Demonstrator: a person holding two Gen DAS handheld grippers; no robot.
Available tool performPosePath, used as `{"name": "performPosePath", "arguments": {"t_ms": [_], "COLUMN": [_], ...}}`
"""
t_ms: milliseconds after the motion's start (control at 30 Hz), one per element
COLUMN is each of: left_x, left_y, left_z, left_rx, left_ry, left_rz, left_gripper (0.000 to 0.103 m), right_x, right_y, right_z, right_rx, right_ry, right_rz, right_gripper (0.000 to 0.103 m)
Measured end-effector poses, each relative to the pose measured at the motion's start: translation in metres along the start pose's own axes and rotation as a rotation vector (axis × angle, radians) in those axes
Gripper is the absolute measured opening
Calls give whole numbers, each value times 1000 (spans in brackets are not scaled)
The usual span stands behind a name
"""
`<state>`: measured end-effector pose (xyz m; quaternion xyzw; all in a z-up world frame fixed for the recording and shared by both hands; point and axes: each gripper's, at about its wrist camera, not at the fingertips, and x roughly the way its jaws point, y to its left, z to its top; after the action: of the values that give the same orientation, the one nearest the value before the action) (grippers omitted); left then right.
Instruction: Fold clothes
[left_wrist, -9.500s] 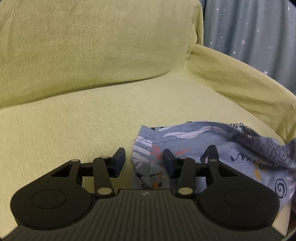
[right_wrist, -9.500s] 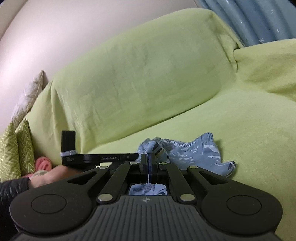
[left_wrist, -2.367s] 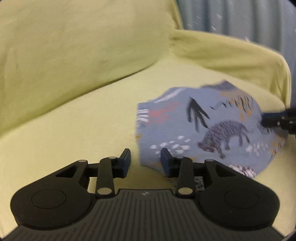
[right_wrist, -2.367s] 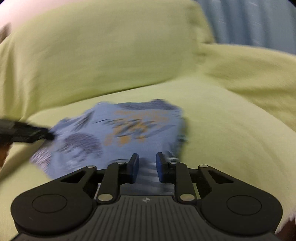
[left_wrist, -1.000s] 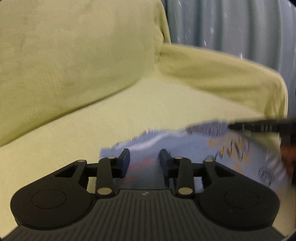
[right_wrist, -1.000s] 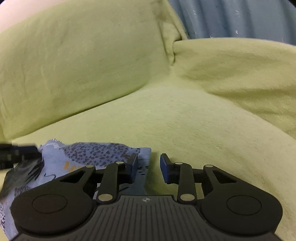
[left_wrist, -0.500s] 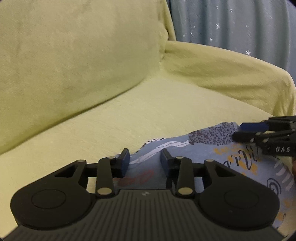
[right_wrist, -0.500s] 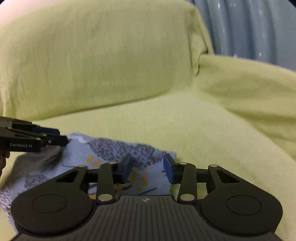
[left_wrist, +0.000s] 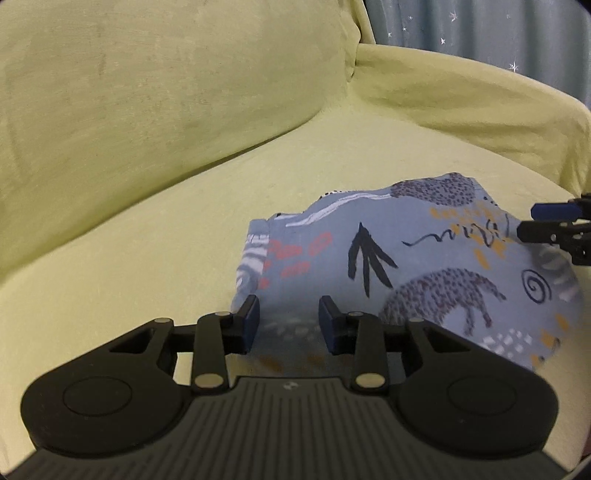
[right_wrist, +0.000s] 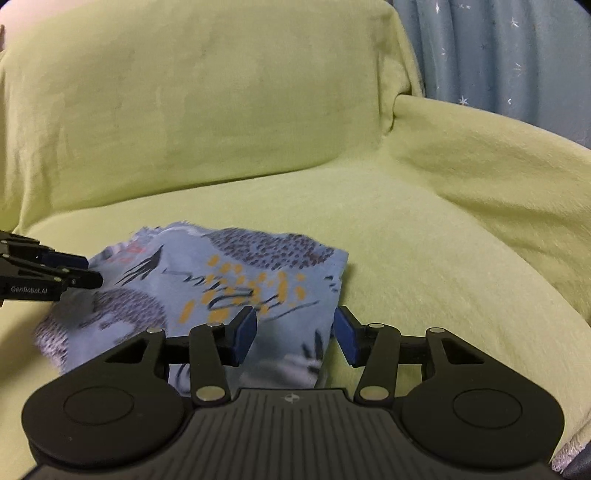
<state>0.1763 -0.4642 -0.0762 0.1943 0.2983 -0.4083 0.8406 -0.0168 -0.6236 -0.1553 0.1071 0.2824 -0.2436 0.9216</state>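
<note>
Garment: blue patterned cloth with spotted animals, orange marks and black arrows (left_wrist: 388, 266), spread on the seat of the yellow-green covered sofa (left_wrist: 184, 110), centre right in the left wrist view.
Left hand-held gripper (left_wrist: 289, 325): released, 2 fingers apart over the cloth's near left edge, gripping nothing.
Right hand-held gripper (right_wrist: 294, 334): released, spread across the cloth's near right corner.
Hidden: near hem lies under both gripper bodies; layers hard to count.
Cut off: blue star-print curtain (right_wrist: 498, 55), upper right.
</note>
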Motion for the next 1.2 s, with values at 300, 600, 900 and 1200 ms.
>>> {"name": "performPosePath", "arguments": {"t_ms": [300, 600, 900, 1200], "left_x": [-28, -75, -65, -54], "left_y": [-13, -107, -123, -131], "left_z": [-22, -67, -71, -66], "left_rx": [119, 772, 848, 893], "left_ry": [-25, -184, -201, -223], "left_rz": [-16, -132, -117, -40], "left_gripper": [37, 67, 66, 67], "right_x": [-38, -54, -18, -7], "right_y": [29, 95, 122, 110], "right_z": [-17, -69, -73, -83], "right_rx": [-197, -791, -1003, -1060], "right_ry": [34, 82, -61, -22], "right_rz": [39, -65, -83, -246], "right_gripper": [64, 64, 62, 45]}}
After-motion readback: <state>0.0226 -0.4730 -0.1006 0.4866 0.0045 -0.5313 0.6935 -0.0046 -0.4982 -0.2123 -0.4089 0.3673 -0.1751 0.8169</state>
